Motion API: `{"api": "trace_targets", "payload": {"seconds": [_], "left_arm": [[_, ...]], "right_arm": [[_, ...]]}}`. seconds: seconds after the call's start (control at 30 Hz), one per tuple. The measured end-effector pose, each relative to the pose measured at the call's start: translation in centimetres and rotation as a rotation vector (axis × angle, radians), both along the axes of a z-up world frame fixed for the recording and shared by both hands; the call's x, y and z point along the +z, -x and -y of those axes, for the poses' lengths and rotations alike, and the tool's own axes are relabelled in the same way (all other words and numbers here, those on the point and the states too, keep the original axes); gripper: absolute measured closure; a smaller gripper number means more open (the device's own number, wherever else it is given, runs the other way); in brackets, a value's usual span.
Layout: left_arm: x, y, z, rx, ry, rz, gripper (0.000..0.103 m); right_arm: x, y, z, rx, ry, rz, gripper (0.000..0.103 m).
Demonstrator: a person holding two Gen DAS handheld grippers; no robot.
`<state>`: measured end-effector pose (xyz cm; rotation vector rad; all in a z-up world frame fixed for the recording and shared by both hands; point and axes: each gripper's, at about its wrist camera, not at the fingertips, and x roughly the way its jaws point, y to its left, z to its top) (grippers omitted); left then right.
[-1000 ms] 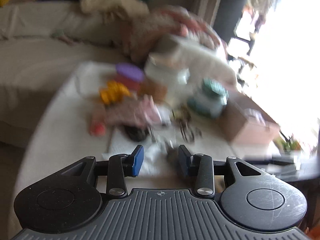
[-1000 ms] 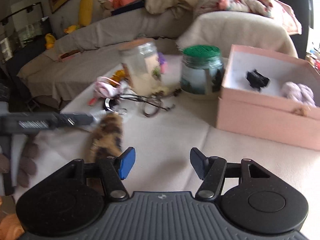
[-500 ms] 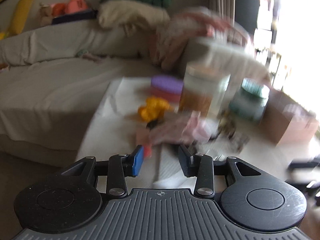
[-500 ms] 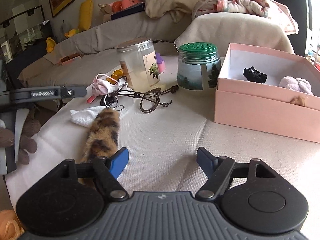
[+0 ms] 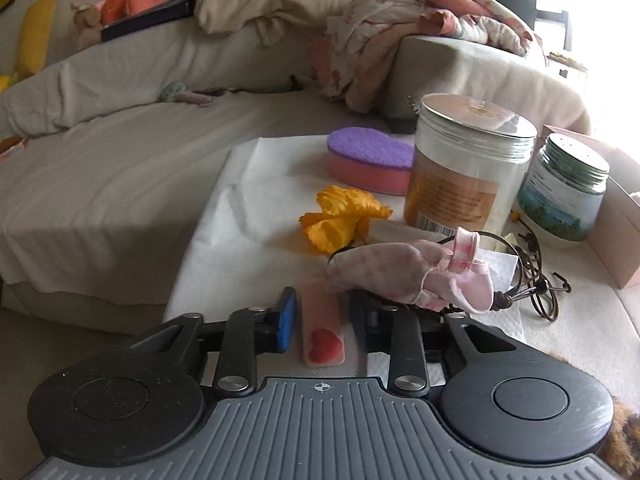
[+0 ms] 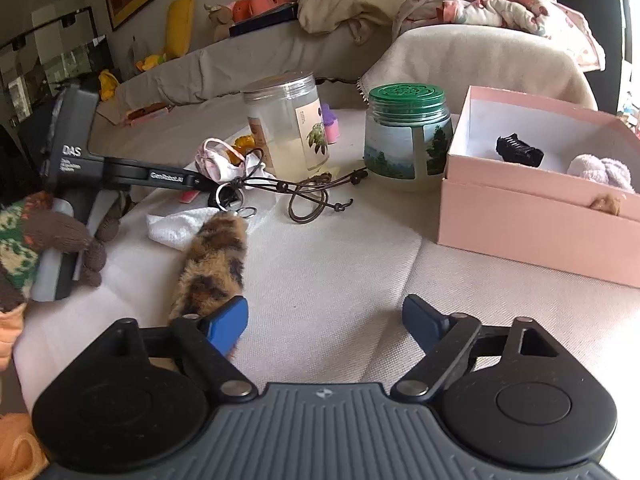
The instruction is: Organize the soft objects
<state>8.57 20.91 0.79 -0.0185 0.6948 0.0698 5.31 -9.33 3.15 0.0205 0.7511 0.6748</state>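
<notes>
Pale cloth-covered worktop (image 6: 340,280): open pink cardboard box (image 6: 532,220) at right, green-lidded glass jar (image 6: 406,136) left of it, clear plastic jar (image 6: 286,120) further left; furry spotted pouch (image 6: 214,264) lies in front.

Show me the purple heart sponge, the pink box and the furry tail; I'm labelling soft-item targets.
purple heart sponge (image 5: 370,151): left wrist view, on its purple top face.
pink box (image 6: 532,222): right wrist view, on its front wall.
furry tail (image 6: 214,264): right wrist view, on its mid-length.

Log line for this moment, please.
left gripper: closing around pink strip | right gripper: opening, empty | furry tail: on table, ungrasped
</notes>
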Motion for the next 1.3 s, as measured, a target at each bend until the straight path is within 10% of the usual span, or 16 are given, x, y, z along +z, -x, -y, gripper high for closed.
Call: {"api": "trace_targets", "payload": {"seconds": [0.3,0.43,0.63,0.8,0.93,1.03,1.3], "left_arm": [[0.4,6.2,-0.3,-0.033,-0.004,-0.021,0.079],[0.2,8.1,-1.2,-0.023,0.042,0.006,0.079],[0.1,8.2,-0.7,0.011,0.036,0.019,0.078],[0.0,8.3,-0.9,0.019,0.05,0.022,0.078],[0.0,8.5,-1.1,0.015,0.062,0.03,0.078],[-0.1,8.6,-1.3,0.011,0.074,0.035,0.079],[0.0,9.3,-0.9,-0.038,0.087,0.038,0.08]], "right_arm": [[0.2,0.5,-2.6,0.11,0.163,0.032,0.0],[2.1,0.0,-3.9,0.21,0.212,0.03,0.02],[9.5,-4.0,-8.9,0.193,0.161,0.145,0.02],[9.1,-6.8,-15.6,0.216,0.217,0.153,0.021],[6.8,-6.4,-19.3,0.276,0.296,0.175,0.043],[5.8,-6.4,-20.1,0.303,0.336,0.153,0.092],[12.5,-3.5,-10.2,0.206,0.078,0.172,0.094]]}}
